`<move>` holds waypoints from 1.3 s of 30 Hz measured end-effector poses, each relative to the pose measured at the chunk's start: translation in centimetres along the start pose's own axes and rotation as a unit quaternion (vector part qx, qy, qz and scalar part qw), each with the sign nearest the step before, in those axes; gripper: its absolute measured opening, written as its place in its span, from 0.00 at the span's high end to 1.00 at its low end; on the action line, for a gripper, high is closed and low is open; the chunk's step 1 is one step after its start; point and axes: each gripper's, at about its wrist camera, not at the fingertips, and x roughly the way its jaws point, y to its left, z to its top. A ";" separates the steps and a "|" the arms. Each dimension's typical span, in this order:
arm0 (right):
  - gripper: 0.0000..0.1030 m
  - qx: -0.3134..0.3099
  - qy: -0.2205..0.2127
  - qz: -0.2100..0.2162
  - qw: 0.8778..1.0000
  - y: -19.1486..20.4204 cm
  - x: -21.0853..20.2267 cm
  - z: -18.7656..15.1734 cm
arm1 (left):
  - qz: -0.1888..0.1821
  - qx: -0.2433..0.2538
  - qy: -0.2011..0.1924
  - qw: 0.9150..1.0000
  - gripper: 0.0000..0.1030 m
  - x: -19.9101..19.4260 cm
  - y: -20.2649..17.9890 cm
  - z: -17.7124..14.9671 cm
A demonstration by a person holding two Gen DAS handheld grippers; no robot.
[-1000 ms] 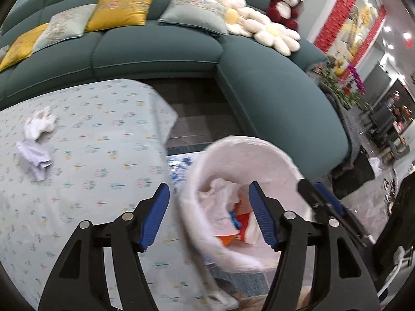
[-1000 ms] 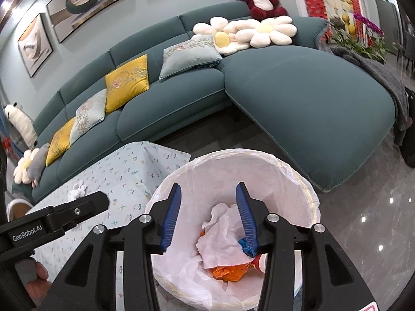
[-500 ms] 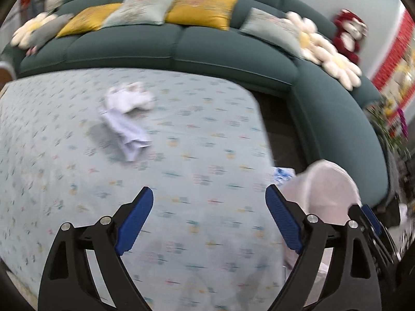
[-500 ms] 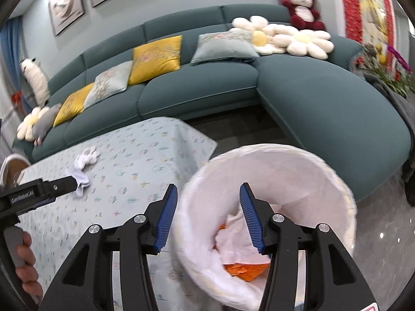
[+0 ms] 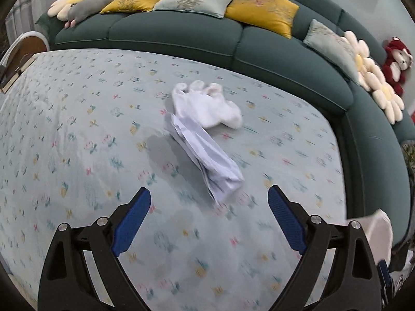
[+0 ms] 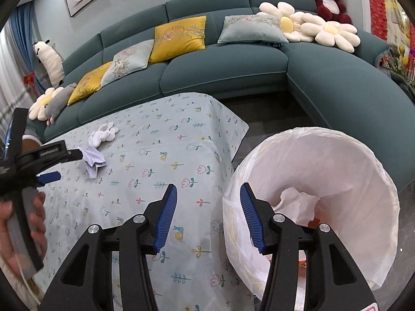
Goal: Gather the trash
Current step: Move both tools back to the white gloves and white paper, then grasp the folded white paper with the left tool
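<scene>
Left wrist view: left gripper [image 5: 209,202] jaws just widened, empty; crumpled paper [image 5: 207,155] at 12 o'clock on tablecloth [image 5: 77,142]. Right gripper [image 6: 208,217] parted, empty, bin liner [image 6: 363,181] at 3 o'clock.

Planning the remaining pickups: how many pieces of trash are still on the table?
2. A crumpled white tissue lies toward the sofa side, and a folded white paper lies touching it, nearer the left gripper. Table parts outside both views may hold more.
</scene>
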 end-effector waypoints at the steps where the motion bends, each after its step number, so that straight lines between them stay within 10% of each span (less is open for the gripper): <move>1: 0.52 -0.002 0.002 0.000 1.000 0.1 0.2 0.0 | 0.004 -0.003 0.001 1.000 0.15 0.6 0.2 0.5; 6: 0.52 0.001 0.015 0.016 1.000 0.7 1.3 0.3 | 0.001 -0.011 0.014 1.000 0.28 3.1 0.6 2.0; 11: 0.52 -0.023 0.009 0.029 0.999 3.3 2.4 1.4 | -0.019 -0.016 0.047 0.999 0.82 4.6 1.4 2.2; 14: 0.52 -0.028 0.014 0.059 0.998 6.2 4.2 2.7 | -0.023 -0.013 0.037 0.999 0.91 3.7 2.4 2.1; 26: 0.52 -0.064 0.063 0.151 0.984 20.3 13.8 6.9 | -0.012 -0.018 0.005 1.000 0.92 1.3 9.3 4.1; 39: 0.42 -0.085 0.096 0.103 0.986 25.9 23.2 7.8 | -0.017 -0.043 0.003 0.999 0.92 2.6 13.8 5.7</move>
